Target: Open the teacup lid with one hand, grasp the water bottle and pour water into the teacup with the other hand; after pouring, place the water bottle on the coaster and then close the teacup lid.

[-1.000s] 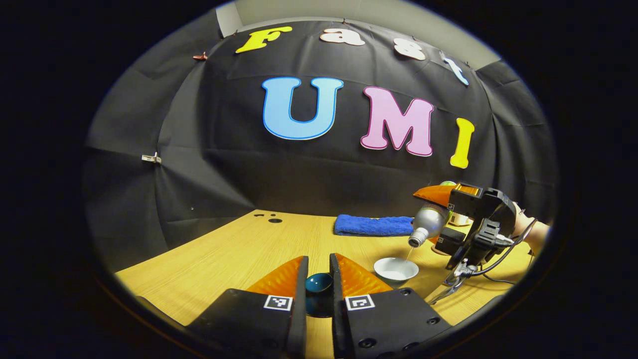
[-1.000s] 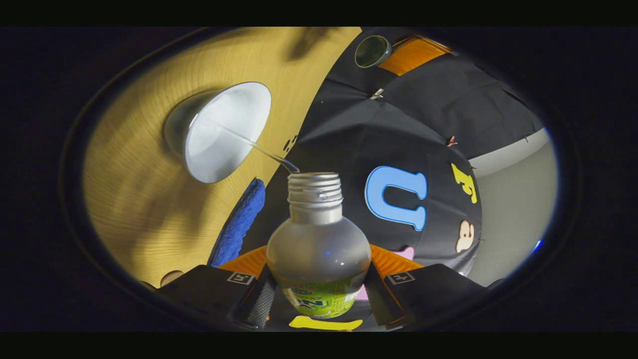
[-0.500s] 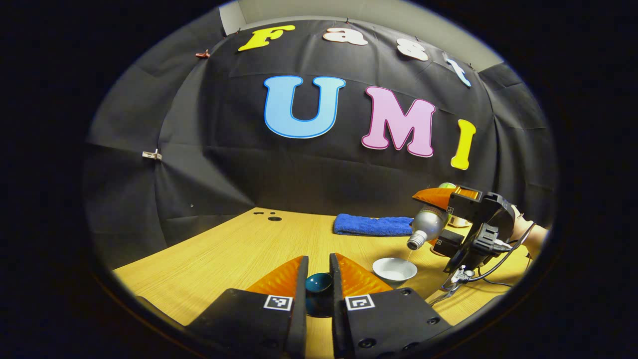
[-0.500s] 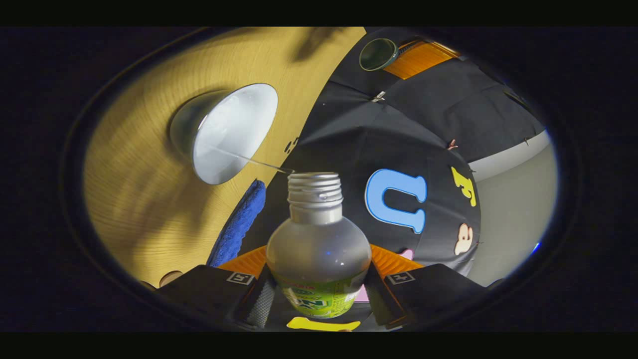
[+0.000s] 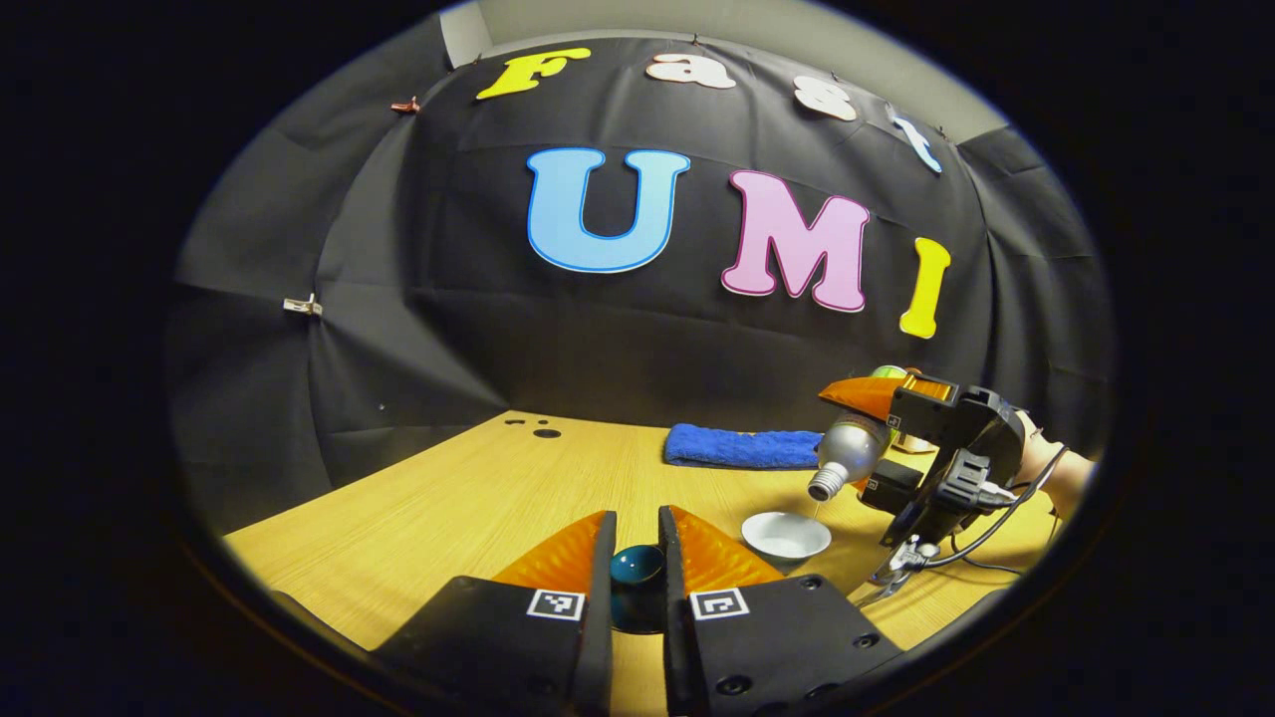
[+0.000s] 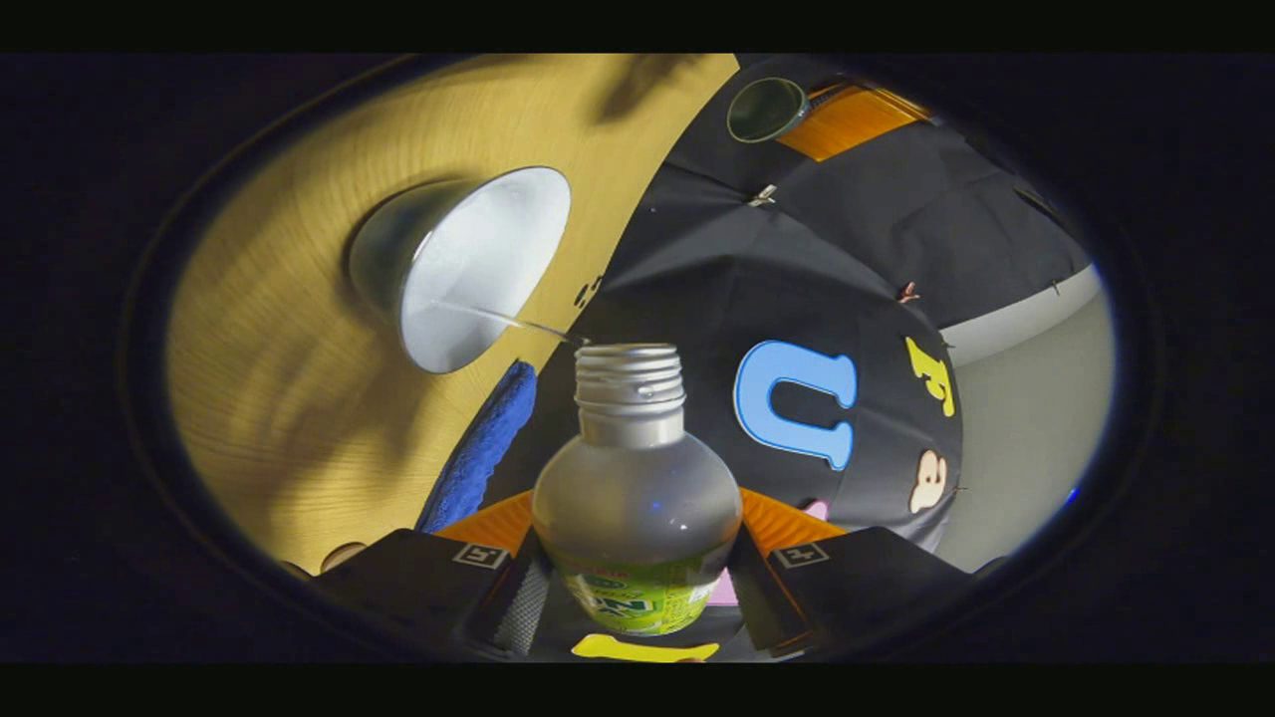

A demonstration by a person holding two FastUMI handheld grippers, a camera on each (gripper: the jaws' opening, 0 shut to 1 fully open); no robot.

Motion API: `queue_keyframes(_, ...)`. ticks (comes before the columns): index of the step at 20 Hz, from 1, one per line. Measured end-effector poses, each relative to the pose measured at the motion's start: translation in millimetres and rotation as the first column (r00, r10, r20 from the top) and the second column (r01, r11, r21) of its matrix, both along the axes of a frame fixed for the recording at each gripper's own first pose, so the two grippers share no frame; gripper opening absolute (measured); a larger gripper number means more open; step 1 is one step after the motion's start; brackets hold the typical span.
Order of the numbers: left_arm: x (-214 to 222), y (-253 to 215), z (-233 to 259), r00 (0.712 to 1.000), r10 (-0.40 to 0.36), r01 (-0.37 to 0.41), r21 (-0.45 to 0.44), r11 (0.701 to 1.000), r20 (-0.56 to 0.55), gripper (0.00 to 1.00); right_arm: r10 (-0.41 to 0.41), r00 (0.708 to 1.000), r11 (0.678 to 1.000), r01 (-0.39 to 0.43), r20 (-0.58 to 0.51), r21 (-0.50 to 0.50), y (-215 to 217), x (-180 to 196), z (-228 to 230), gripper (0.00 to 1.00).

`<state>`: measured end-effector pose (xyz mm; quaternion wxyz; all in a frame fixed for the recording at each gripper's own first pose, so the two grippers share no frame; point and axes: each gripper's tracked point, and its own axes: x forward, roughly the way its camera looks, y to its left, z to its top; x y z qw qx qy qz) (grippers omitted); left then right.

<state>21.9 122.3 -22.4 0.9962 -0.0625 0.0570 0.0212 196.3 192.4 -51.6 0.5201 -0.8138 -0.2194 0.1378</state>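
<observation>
My left gripper [image 5: 636,543] is shut on the dark teal teacup lid [image 5: 637,566], held above the wooden table. The white teacup [image 5: 786,537] stands uncovered on the table to the right of it. My right gripper [image 6: 637,558] is shut on the frosted water bottle [image 6: 636,488], tipped mouth-down toward the teacup [image 6: 468,269]. A thin stream of water [image 6: 498,317] runs from the bottle's threaded mouth into the cup. In the left gripper view the right gripper [image 5: 877,418] and the bottle [image 5: 845,453] hang just above and right of the cup. The lid [image 6: 765,108] and the left gripper's finger [image 6: 847,118] also appear far off in the right gripper view.
A folded blue towel [image 5: 742,447] lies at the back of the table [image 5: 448,508], behind the cup. A round coaster's edge [image 6: 344,553] peeks out low in the right gripper view. A hand [image 5: 1061,473] and a cable [image 5: 981,543] trail behind the right gripper.
The bottle has lifted slightly and tilted back a little, and the stream has thinned. The left gripper has kept still with the lid.
</observation>
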Motion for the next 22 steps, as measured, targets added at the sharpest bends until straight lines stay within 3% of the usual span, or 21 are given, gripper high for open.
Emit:
queue_keyframes(1, 0, 0, -1, 1.0, 0.003, -0.003, 0.0, 1.0, 0.0, 0.24, 0.001, 1.0, 1.0, -0.001, 0.0, 0.005, 0, 0, 0, 0.78)
queue_keyframes(10, -2, 3, 5, 1.0, 0.014, -0.014, 0.017, 1.0, 0.01, 0.24, -0.017, 1.0, 0.999, 0.017, -0.003, 0.036, -4, 2, 7, 0.8)
queue_keyframes(16, -6, 3, 9, 1.0, 0.021, -0.021, 0.024, 0.999, 0.014, 0.24, -0.042, 0.997, 0.987, 0.051, -0.061, 0.152, -11, 4, 18, 0.81)
queue_keyframes(19, -9, 2, 13, 0.999, 0.023, -0.024, 0.034, 0.999, 0.023, 0.24, -0.055, 0.986, 0.961, 0.094, -0.155, 0.262, -9, 6, 16, 0.81)
queue_keyframes(22, -13, 1, 19, 0.999, 0.026, -0.028, 0.04, 0.999, 0.032, 0.24, -0.076, 0.958, 0.89, 0.19, -0.276, 0.415, -19, 10, 20, 0.81)
